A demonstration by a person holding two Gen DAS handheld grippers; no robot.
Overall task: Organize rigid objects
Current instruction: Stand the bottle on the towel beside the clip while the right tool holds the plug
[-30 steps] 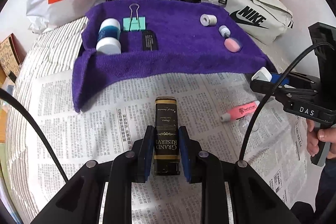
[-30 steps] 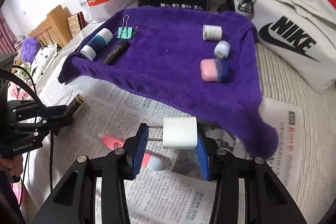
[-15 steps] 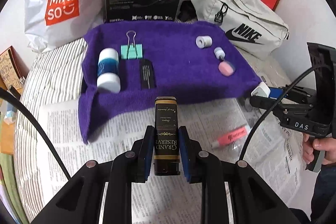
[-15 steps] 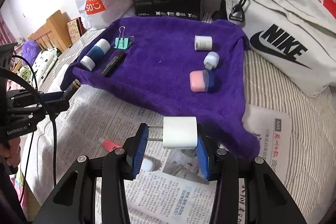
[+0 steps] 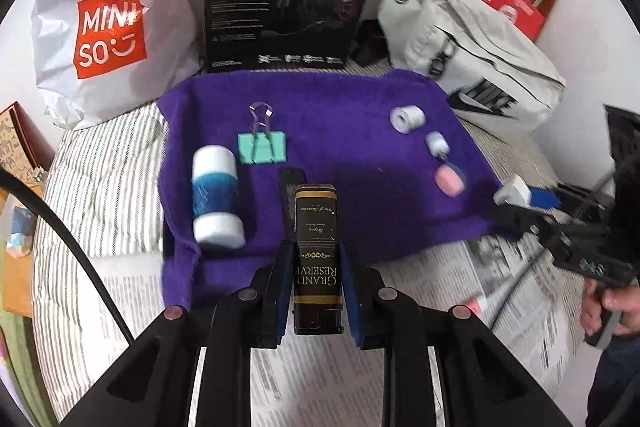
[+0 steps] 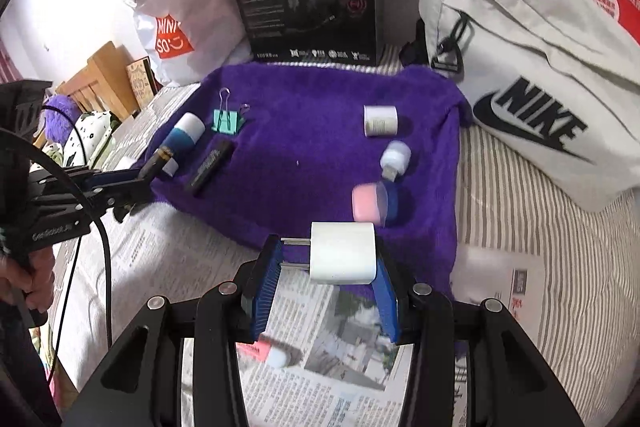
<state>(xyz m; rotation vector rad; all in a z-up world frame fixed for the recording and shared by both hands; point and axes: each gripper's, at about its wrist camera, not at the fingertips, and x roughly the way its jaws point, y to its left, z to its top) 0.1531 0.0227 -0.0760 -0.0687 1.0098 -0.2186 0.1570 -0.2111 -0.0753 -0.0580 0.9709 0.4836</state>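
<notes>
Over the near edge of the purple towel [image 5: 360, 131], the left gripper [image 5: 316, 291] is clamped on a black box labelled GRAND RESERVE [image 5: 318, 259], its far end reaching above the towel's front strip. At the towel's near right corner, the right gripper [image 6: 326, 279] grips a white plug adapter [image 6: 343, 253] by its body and prongs. Along the towel's left edge lie a blue-and-white bottle [image 5: 216, 197], a green binder clip [image 5: 262, 147] and a flat black stick [image 6: 211, 167]. Near the right edge lie a white roll [image 5: 407, 118], a small white cap [image 5: 437, 143] and a pink-and-blue container [image 6: 374, 203]. The towel's centre is bare between both rows. On the newspaper [image 6: 168, 259] in front, a pink highlighter [image 6: 264, 353] lies beneath the right gripper.
</notes>
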